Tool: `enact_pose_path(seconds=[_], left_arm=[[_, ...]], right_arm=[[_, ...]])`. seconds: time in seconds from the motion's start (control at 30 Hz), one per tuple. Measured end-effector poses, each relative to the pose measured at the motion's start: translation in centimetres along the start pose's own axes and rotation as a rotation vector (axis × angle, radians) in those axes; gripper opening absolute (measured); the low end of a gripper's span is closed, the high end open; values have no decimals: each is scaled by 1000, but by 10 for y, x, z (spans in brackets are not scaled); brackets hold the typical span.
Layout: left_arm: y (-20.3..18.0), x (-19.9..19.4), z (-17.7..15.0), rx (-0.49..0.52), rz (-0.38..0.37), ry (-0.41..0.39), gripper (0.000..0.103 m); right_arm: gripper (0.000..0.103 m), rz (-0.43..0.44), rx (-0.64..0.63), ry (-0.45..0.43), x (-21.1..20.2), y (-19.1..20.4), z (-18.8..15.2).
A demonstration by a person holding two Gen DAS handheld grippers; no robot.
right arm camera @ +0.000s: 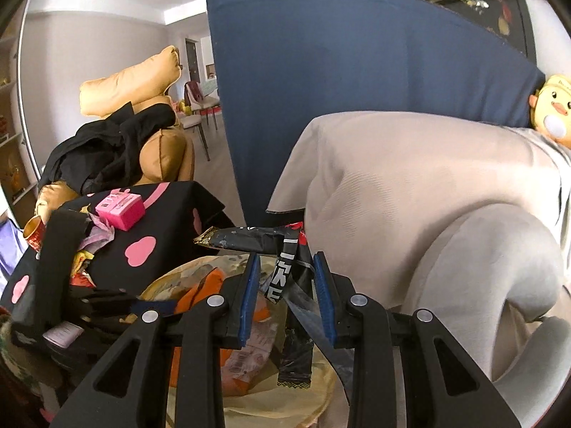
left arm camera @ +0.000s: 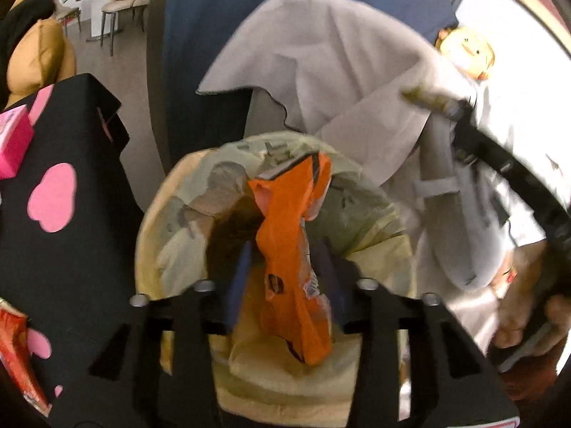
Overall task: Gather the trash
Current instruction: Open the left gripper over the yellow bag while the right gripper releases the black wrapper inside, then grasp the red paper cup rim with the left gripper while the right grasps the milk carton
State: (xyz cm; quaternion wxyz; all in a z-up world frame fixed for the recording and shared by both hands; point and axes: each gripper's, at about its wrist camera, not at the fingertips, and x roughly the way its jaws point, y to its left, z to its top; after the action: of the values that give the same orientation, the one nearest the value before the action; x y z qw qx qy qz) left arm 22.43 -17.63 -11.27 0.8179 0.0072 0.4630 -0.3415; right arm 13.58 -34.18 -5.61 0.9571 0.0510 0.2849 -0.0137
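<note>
Left wrist view: the left hand-held gripper (left arm camera: 285, 267), jaws apart, has the orange wrapper (left arm camera: 292, 249) loose over the trash bag (left arm camera: 171, 221). The right hand-held gripper (right arm camera: 287, 278), clamped on a black wrapper (right arm camera: 285, 260), should move over the bag's mouth before letting go.

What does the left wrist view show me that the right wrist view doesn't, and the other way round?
Only the left wrist view: the left tool, jaws apart around a crumpled orange plastic wrapper, and a hand on the other black tool.

Only the right wrist view: the right tool with a crumpled black foil wrapper between its jaws, and a heap of black clothing on tan cushions.

Both: the pale yellow trash bag below, the black cloth with pink shapes, the pink box, beige fabric, the yellow duck toy.
</note>
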Motion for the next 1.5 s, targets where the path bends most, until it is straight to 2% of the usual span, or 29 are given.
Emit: enact_pose_path(seconds=[0.13, 0.27, 0.37, 0.5, 0.63, 0.73, 0.83, 0.93, 1.0, 1.03, 1.17, 1.33, 1.5], left_arm=[[11, -31, -4, -35, 25, -47, 45], [33, -63, -20, -81, 103, -77, 47], [52, -81, -33, -118, 135, -86, 47], [73, -108, -48, -137, 192, -127, 47], [95, -136, -63, -161, 245, -181, 50], [115, -150, -78, -197, 268, -197, 50], [135, -160, -90, -253, 275, -205, 51], [150, -168, -101, -308, 281, -219, 52], [157, -174, -106, -334, 285, -230, 52], [161, -178, -108, -348, 288, -239, 53], [171, -188, -116, -374, 289, -262, 55], [178, -197, -123, -401, 298, -274, 55], [190, -210, -133, -432, 316, -297, 56]], right_arm=[[30, 47, -5, 35, 14, 18, -3], [30, 86, -74, 77, 33, 54, -7], [30, 109, -128, 129, 56, 78, -12], [30, 80, -168, 227, 89, 90, -27], [30, 40, -189, 340, 118, 85, -47], [30, 25, -172, 385, 127, 79, -56], [31, 25, -154, 385, 124, 76, -54], [38, 32, -131, 397, 122, 75, -54], [54, 52, -110, 397, 118, 73, -55], [56, 60, -101, 393, 114, 72, -55], [60, 46, -100, 371, 99, 72, -52], [62, 36, -66, 299, 71, 68, -39], [67, 86, -75, 188, 43, 79, -22]])
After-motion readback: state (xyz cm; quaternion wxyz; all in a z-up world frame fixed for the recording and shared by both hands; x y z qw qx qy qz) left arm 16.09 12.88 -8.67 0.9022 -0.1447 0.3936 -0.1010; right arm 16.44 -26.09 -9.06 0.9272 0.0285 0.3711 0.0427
